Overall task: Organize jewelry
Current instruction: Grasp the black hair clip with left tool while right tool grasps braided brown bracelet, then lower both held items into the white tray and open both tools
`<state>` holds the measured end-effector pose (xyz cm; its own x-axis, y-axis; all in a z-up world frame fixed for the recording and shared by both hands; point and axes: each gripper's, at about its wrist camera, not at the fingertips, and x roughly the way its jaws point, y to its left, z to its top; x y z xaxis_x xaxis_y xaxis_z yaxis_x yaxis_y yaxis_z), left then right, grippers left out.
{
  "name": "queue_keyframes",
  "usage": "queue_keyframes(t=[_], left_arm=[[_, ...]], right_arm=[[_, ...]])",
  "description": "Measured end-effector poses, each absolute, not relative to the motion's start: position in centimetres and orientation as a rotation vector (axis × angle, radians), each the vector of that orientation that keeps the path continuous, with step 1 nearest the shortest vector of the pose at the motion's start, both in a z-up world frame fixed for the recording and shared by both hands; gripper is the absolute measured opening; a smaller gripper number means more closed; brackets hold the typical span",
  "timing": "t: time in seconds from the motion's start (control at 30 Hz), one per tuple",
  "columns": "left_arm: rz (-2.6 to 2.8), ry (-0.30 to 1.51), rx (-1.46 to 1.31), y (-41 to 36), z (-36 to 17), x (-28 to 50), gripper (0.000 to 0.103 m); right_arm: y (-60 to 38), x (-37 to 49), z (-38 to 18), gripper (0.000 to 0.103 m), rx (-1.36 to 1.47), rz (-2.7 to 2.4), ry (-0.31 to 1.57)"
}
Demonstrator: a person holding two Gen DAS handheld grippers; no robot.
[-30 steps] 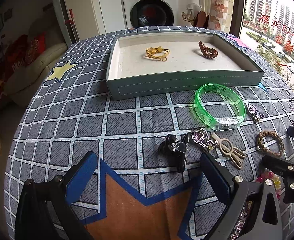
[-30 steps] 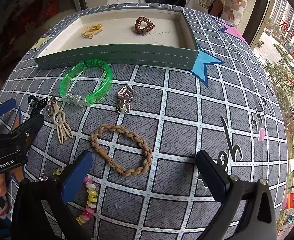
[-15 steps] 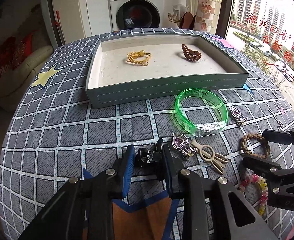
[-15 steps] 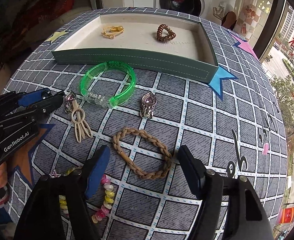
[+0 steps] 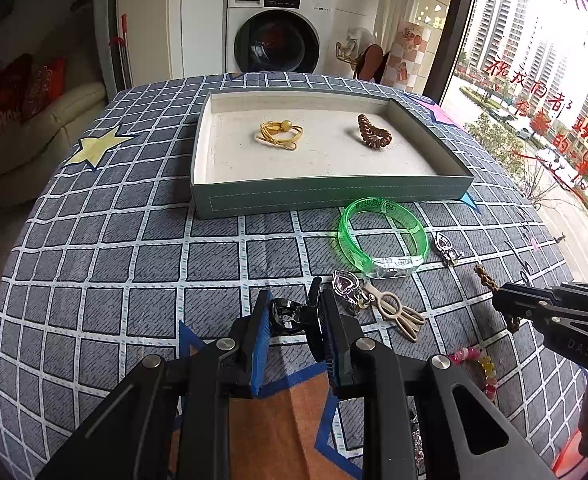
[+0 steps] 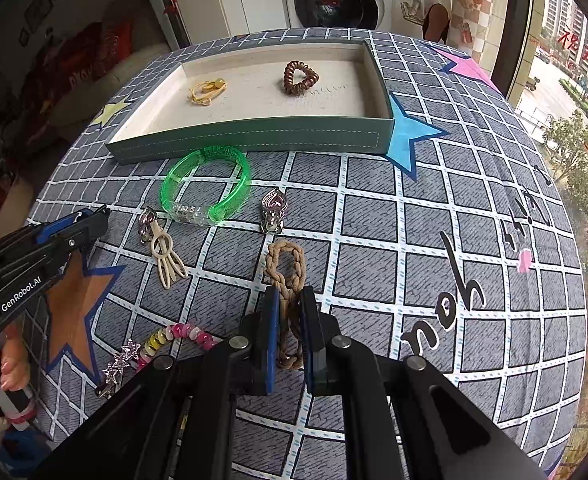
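Observation:
My left gripper [image 5: 294, 316] is shut on a black hair claw clip [image 5: 287, 314], held near the checked cloth. My right gripper [image 6: 289, 312] is shut on a tan braided hair band [image 6: 285, 268], squeezed into a narrow loop. The grey-green tray [image 5: 334, 194] stands behind, holding a yellow hair tie [image 5: 279, 133] and a brown coil tie [image 5: 374, 133]. A green bangle [image 5: 382, 236], a heart pendant clip [image 5: 346, 282], a beige clip [image 5: 398, 314] and a silver heart charm [image 6: 273, 210] lie in front of the tray.
A pink and yellow bead bracelet [image 6: 181, 336] and star hairpins [image 6: 119, 360] lie near the table's front edge. A washing machine [image 5: 277, 28] stands behind the round table. A sofa [image 5: 33, 136] is at the left, a window at the right.
Both grippers went from wide open to shut: the left closed on the black claw clip, the right closed on the braided band and squeezed it narrow. Both views have pulled back and up a little.

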<state>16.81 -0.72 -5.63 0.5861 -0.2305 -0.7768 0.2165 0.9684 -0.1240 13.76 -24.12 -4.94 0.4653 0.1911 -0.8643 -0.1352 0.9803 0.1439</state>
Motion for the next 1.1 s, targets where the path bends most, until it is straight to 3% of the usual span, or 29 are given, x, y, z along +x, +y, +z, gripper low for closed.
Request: queue_keyframes(t=[0.53,0.83,1.1], left_arm=[[-0.288,0.843,-0.062,-0.3,-1.6,18.3,0.036],[-0.272,0.809,-0.063,-0.3,0.6,23.0,0.036],[-0.23,0.846,-0.055,-1.0,-0.9,28.0,0.036]], right_arm=[[-26.5,15.1,-1.0,0.011,0.208,0.248,0.988],[-26.3,20.4,1.9,0.011,0.206,0.26,0.938],[-25.5,25.9,1.4,0.011,0.199,0.258,0.963]])
